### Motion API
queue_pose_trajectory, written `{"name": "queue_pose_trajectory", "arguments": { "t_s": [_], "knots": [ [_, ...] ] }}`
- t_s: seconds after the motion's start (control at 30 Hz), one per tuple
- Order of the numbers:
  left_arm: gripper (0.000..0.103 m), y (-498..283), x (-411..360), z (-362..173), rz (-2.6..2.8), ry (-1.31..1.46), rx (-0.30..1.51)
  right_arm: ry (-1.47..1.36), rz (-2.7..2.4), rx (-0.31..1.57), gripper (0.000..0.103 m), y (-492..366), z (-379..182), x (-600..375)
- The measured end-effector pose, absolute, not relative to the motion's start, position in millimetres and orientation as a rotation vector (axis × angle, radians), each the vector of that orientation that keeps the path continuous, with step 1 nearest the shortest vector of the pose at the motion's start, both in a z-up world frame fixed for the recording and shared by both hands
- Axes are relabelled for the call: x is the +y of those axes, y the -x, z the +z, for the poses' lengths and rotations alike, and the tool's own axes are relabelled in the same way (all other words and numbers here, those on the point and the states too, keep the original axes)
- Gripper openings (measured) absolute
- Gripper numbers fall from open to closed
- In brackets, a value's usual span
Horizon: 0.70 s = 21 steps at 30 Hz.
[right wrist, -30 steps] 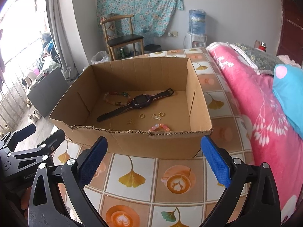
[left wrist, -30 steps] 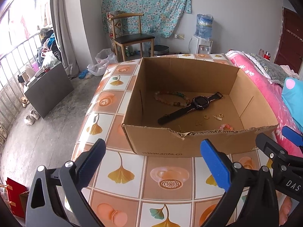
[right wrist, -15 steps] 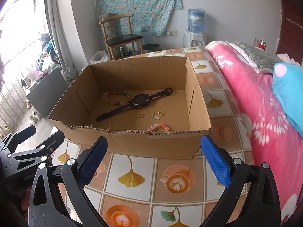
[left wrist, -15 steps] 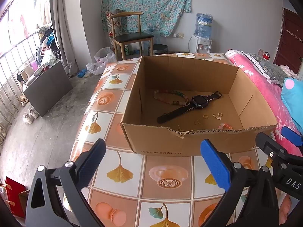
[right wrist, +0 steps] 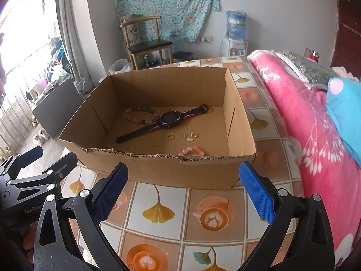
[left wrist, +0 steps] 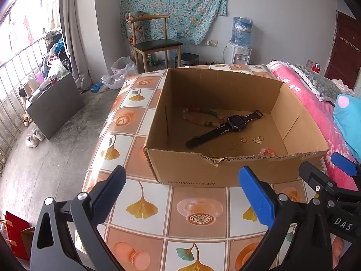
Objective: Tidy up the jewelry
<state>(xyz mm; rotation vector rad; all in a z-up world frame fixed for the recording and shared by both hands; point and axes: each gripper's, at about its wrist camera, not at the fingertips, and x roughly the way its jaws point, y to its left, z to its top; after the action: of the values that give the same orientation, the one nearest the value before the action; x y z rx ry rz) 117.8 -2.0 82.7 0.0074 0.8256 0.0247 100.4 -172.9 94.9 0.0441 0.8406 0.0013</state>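
Tiled table [left wrist: 198, 212]: box [left wrist: 189, 176] w/ watch [left wrist: 225, 128] ahead; left tool [left wrist: 180, 194], right tool [right wrist: 182, 189] wide, empty.

Wooden chair [left wrist: 155, 43] w/ black seat against floral wall cloth [left wrist: 173, 6]. Water dispenser [left wrist: 240, 45] right of it. Pink floral bedding [right wrist: 300, 113], blue pillow [right wrist: 345, 115] beside tiled-pattern tabletop [left wrist: 198, 210]. White sneakers [left wrist: 35, 134] on floor.

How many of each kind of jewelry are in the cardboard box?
Inside the cardboard box:
Watch: 1
Bead bracelets: 2, a multicoloured one and a pink one
Gold rings: 2
Small silver charm: 1
Small thin gold pieces near the front wall: too small to count
Total clearly countable: 6
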Motion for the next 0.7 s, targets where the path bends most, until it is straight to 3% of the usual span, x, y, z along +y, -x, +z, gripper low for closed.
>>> {"name": "queue_pose_trajectory", "arguments": {
  "t_s": [0.7],
  "knots": [
    [0.099,-118.1,-3.6,82.4,0.024,-0.008,0.828,-0.047,0.008,0.846,0.095,-99.8,95.4,-172.8]
  ]
}}
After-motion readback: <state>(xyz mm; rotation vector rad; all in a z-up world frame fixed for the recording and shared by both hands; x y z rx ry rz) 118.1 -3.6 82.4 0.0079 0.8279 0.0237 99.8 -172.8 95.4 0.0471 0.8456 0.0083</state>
